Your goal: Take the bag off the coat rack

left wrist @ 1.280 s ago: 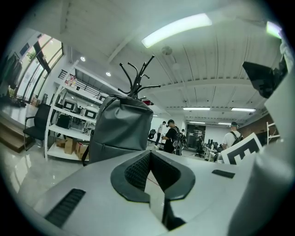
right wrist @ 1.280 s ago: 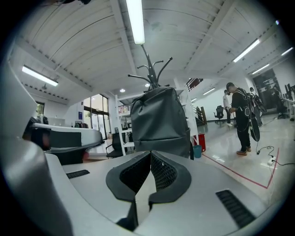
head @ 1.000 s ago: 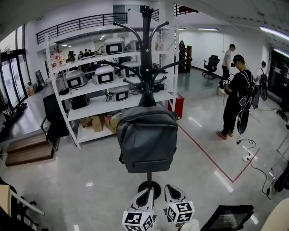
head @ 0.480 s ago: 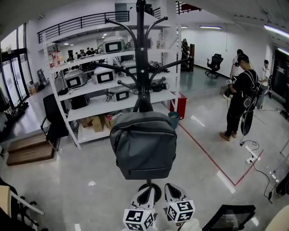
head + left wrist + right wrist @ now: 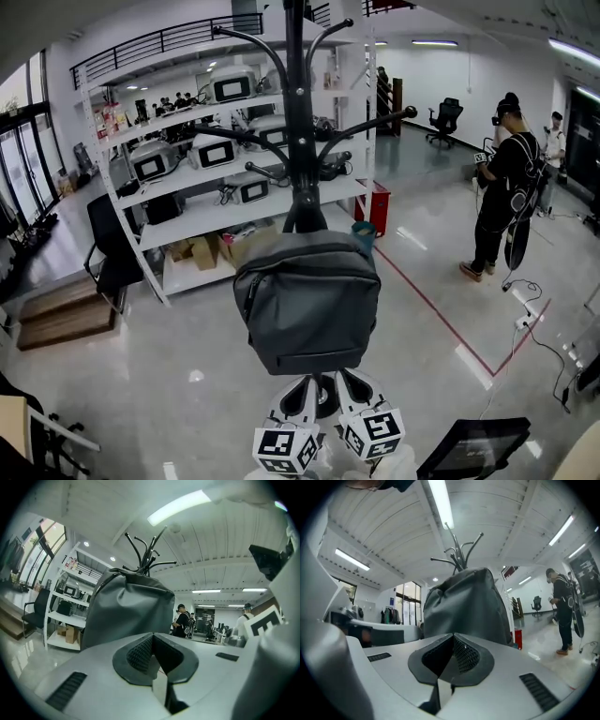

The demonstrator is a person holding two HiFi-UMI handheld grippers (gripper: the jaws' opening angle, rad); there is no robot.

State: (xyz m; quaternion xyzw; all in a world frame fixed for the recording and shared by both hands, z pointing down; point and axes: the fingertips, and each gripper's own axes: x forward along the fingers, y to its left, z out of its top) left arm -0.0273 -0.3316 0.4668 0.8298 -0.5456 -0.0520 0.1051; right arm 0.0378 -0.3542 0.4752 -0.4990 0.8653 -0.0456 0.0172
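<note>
Bag (image 5: 307, 300) (grey), seemingly on coat rack (image 5: 296, 122)

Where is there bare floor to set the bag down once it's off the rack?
Widest: the floor left of the backpack, in front of the shelving unit and black chair. A narrower patch lies right of the coat rack, before the red floor line. Crowded: beyond that line, cables and a person.

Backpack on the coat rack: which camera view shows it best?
The head view: the grey backpack hangs whole on the coat rack, front to camera. Both gripper views look up at it from low, with its lower part hidden.
</note>
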